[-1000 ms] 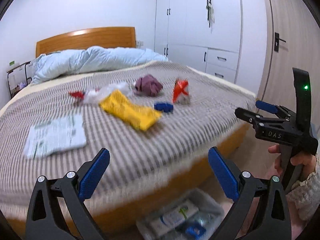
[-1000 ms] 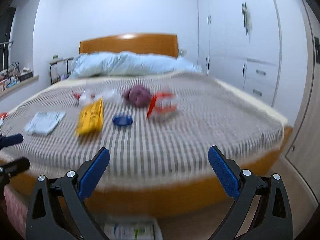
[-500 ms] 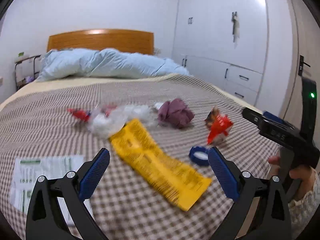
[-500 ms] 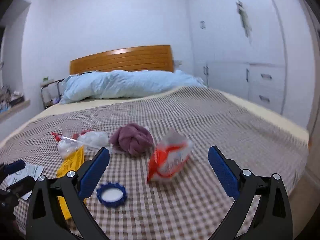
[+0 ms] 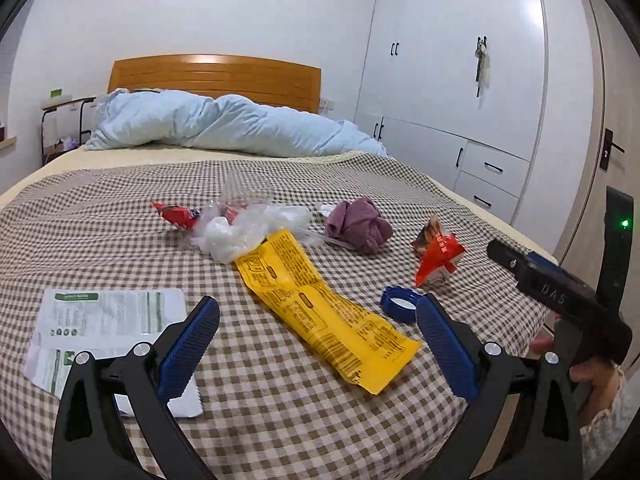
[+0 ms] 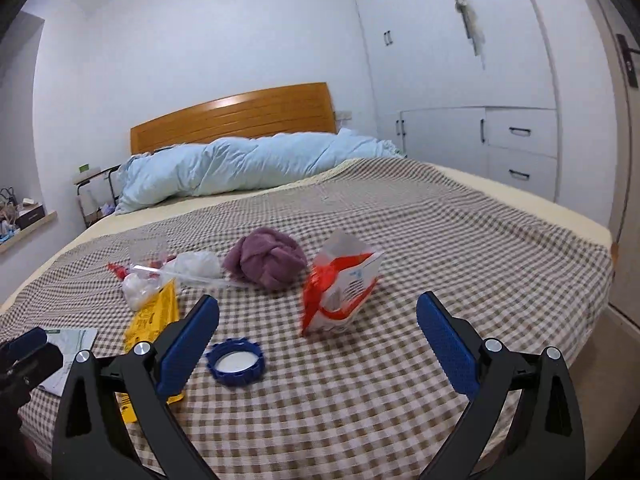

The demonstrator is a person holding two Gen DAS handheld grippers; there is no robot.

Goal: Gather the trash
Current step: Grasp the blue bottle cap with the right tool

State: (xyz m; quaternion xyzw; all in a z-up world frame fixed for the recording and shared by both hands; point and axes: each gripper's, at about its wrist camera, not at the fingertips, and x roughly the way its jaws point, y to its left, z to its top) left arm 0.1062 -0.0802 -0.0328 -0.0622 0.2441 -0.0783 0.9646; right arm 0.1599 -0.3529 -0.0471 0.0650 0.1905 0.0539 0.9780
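Note:
Litter lies on the checked bedspread (image 5: 120, 240): a long yellow wrapper (image 5: 320, 308), a blue cap (image 5: 398, 298), a red-and-white snack bag (image 5: 438, 254), crumpled clear plastic (image 5: 248, 228), a small red wrapper (image 5: 178, 214), a purple cloth ball (image 5: 358, 226) and a printed white sheet (image 5: 104, 320). My left gripper (image 5: 318, 344) hovers open over the yellow wrapper's near end. My right gripper (image 6: 318, 344) is open just short of the snack bag (image 6: 340, 284), with the blue cap (image 6: 236, 364) by its left finger. Both hold nothing.
A light blue duvet (image 5: 224, 124) is bunched against the wooden headboard (image 5: 216, 76). White wardrobes and drawers (image 5: 460, 92) line the right wall. A small side table (image 5: 64, 120) stands left of the bed. The bed's edge (image 6: 600, 264) drops off at right.
Both grippers have risen from below the bed's edge and come forward over the bedspread, close to the litter. A bin seen on the floor earlier is out of view. Both stayed open.

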